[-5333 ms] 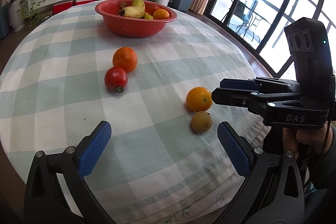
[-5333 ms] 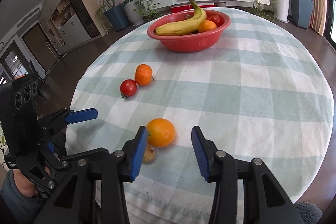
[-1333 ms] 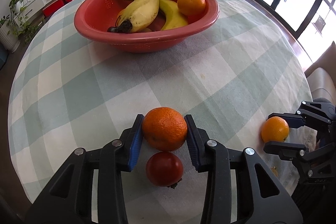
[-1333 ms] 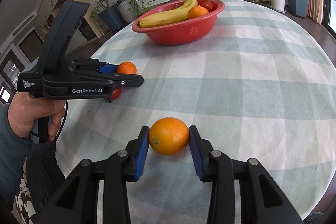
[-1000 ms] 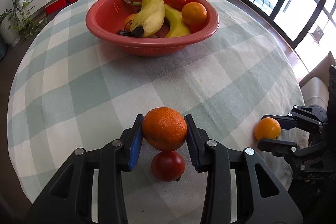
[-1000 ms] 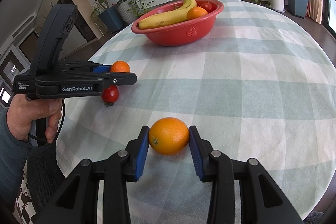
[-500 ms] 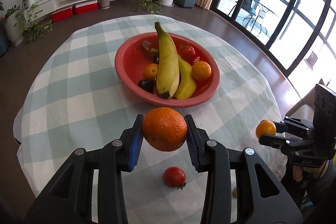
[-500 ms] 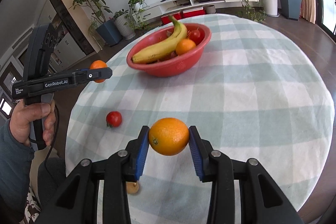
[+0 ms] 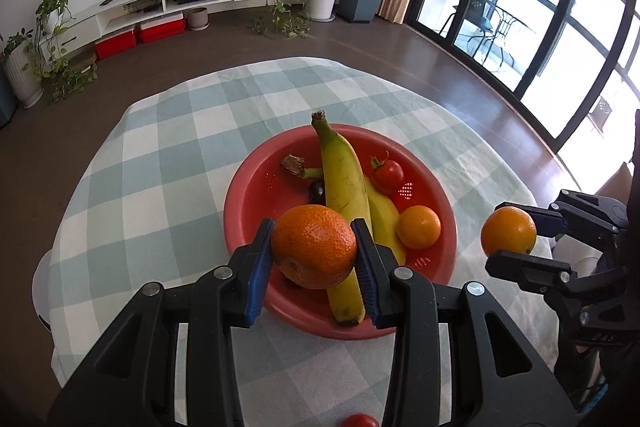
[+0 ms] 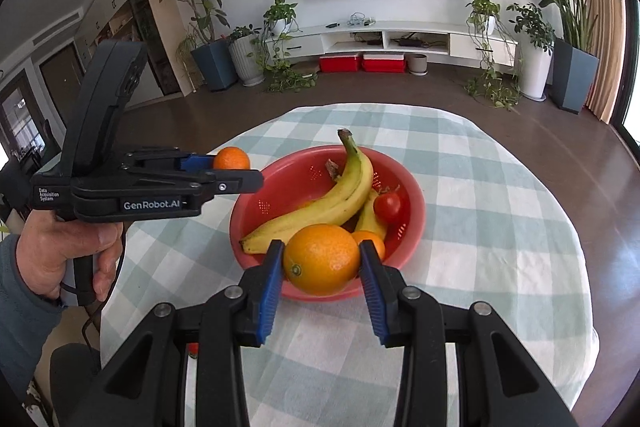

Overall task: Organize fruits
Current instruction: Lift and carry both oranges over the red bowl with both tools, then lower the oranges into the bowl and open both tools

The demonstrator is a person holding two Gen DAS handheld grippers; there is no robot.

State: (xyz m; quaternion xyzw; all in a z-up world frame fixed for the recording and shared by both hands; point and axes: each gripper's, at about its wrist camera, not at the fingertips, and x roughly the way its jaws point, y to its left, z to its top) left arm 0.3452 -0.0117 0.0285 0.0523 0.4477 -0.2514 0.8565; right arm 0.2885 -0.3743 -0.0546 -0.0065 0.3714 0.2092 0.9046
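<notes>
both tools are loaded and up in the air over the checked surface point(image 9: 168, 155). the left tool point(image 9: 314, 259) is clamped on a rough-skinned tangerine point(image 9: 314, 247), which in the left wrist view hangs above the near-left part of the red bowl point(image 9: 256, 187). the right tool point(image 10: 322, 267) is clamped on a smoother orange point(image 10: 322, 259), which sits over the near rim in its own view; how high either fruit is above the bowl is hard to judge through the fisheye.

the bowl already holds a long banana point(image 9: 342, 187) lying across the middle, a second banana under it, a small orange point(image 9: 419, 227), a tomato point(image 9: 388, 174) and something dark i can't identify. so the step in hand looks like placing, and free room is the concern. bring each fruit down low before letting the pads part, aiming at bare red floor: left of the banana for the tangerine, the near-right gap for the orange. releasing from height risks a bounce off the banana and a roll out. go one at a time so the tools don't crowd. a tomato point(image 9: 360, 420) on the cloth is left for later.
</notes>
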